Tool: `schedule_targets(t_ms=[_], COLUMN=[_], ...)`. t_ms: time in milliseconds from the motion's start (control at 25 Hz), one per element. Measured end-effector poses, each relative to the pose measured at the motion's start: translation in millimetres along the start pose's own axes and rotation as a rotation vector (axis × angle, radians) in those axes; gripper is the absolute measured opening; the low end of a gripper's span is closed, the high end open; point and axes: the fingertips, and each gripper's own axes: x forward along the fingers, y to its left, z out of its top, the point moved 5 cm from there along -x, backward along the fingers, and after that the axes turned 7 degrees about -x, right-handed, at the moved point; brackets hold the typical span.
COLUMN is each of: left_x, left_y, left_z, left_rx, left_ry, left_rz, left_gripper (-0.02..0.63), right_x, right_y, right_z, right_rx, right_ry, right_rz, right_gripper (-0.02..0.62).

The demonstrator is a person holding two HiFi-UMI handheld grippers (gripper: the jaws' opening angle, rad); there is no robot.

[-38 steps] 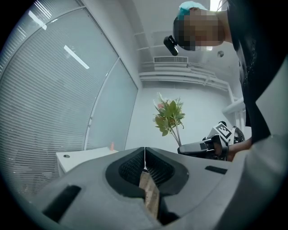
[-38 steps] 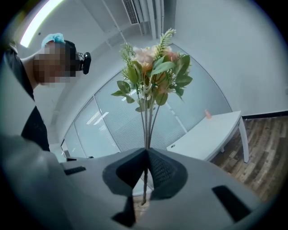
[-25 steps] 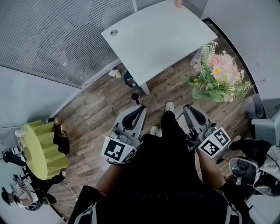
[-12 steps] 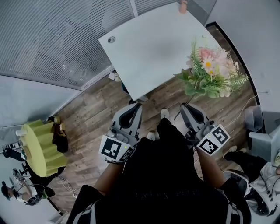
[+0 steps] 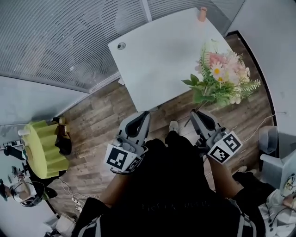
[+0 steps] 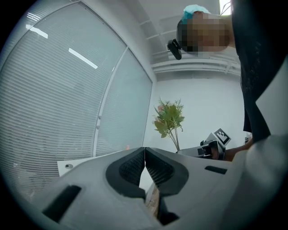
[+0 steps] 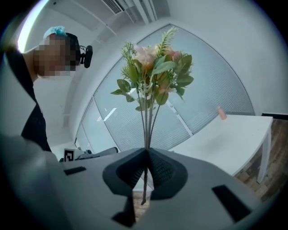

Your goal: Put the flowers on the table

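My right gripper [image 5: 196, 114] [image 7: 146, 151] is shut on the thin stems of a bunch of pink and white flowers [image 5: 221, 78] [image 7: 153, 72] with green leaves, held upright. In the head view the bloom hangs over the near right edge of the white table [image 5: 157, 60]. My left gripper [image 5: 144, 114] [image 6: 144, 149] is shut with nothing in it, pointing at the table's near edge. The flowers [image 6: 169, 119] also show in the left gripper view, off to the right.
A small pink cup [image 5: 202, 14] [image 7: 221, 112] stands at the table's far corner, and a round cable hole [image 5: 121, 46] lies near its left corner. Slatted blinds [image 5: 55, 37] run behind. A yellow-green chair [image 5: 39, 152] stands left on the wooden floor [image 5: 99, 118]. A grey bin [image 5: 267, 135] stands right.
The table has come nearer and fuller into view as I step toward it. The flowers, still in the right gripper, now overlap the table's right edge instead of hanging over the floor.
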Motion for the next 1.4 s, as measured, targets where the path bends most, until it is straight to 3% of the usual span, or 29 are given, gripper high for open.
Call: schedule_targets(t_ms=[120, 320, 440, 600, 880, 1160, 1400], left_x=[13, 20, 23, 26, 38, 44, 59], left_y=[17, 3, 13, 57, 48, 92, 93], left_z=[1, -9, -13, -13, -22, -42, -50], left_rx=[-0.038, -0.03, -0.035, -0.052, -0.061, -0.054, -0.103], left_ry=[-0.01, 0.009, 0.011, 0.025, 0.061, 0.105, 0.131], left_rz=[0.037, 0.067, 0.059, 0.028, 0.024, 0.011, 0.016], left_gripper=[0.02, 0.02, 0.02, 0.02, 0.02, 0.02, 0.02], right_x=[25, 19, 31, 77, 76, 117, 118], right_y=[-12, -20, -22, -19, -23, -25, -39], right_z=[8, 9, 7, 4, 3, -10, -17], right_rx=[-0.003, -0.014, -0.012, -0.023, -0.029, -0.017, -0.006], right_ry=[0.032, 0.057, 0.068, 0.092, 0.102, 0.15, 0.167], right_rz=[0.025, 0.04, 0.03, 0.009, 0.02, 0.001, -0.022], right_gripper=[0.037, 0.037, 0.037, 0.037, 0.037, 0.037, 0.037])
